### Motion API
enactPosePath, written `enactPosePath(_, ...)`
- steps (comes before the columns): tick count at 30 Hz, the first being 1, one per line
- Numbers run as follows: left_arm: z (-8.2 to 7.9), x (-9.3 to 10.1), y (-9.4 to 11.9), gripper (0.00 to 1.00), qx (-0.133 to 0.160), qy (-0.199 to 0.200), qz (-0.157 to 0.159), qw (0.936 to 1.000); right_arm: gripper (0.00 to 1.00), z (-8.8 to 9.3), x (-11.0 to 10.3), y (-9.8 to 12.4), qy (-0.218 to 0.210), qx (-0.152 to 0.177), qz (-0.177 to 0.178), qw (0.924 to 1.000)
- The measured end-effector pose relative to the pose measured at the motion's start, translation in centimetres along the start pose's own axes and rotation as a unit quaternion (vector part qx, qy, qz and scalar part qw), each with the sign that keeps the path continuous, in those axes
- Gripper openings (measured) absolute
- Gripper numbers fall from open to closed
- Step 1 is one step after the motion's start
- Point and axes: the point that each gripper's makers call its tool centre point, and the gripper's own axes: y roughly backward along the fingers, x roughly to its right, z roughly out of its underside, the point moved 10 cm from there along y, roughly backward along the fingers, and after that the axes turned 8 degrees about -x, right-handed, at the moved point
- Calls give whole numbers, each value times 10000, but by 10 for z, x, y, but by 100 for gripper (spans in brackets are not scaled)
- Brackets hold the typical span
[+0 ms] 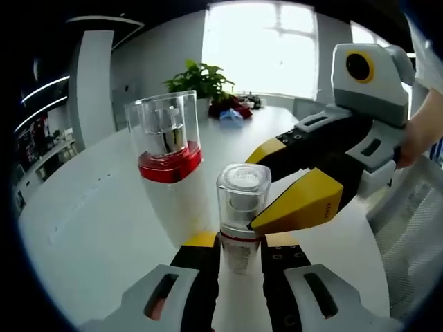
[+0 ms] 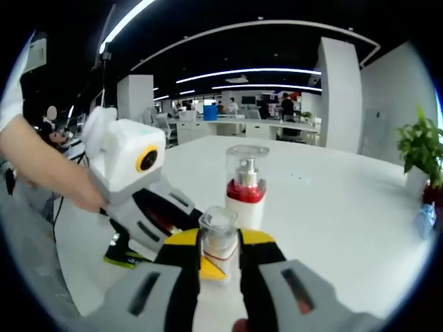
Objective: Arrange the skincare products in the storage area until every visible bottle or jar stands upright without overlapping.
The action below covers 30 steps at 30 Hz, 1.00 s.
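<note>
A small bottle [image 1: 242, 190] with a clear square cap and a red ring stands between my left gripper's [image 1: 241, 242] jaws, which press its sides. My right gripper [image 1: 268, 185] comes in from the right, its yellow fingertips closed around the cap. In the right gripper view the same small bottle [image 2: 219, 228] sits between my right gripper's [image 2: 220, 242] jaws, and the left gripper [image 2: 208, 268] reaches it from the left. A taller pump bottle [image 1: 166, 138] with a clear cover and red band stands upright on the white table [image 1: 90, 207], just beyond; it is also in the right gripper view [image 2: 246, 187].
A potted plant [image 1: 201, 76] and red and blue items [image 1: 232, 111] sit at the table's far end. A person's hand [image 1: 422, 131] holds the right gripper. A mesh chair [image 1: 415, 228] stands by the table's right edge. Open tabletop [image 2: 332, 200] lies around the bottles.
</note>
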Motion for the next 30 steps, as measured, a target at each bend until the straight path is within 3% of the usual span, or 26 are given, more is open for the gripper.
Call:
enactPosePath(15, 4, -1, 6, 27, -127, 13, 9, 9999, 22, 2, -2, -1, -69, -77, 15, 9999)
enactPosePath(30, 13, 8, 26, 37, -295, 139, -85, 9994, 37, 7, -8, 10, -210, -184, 18, 9996)
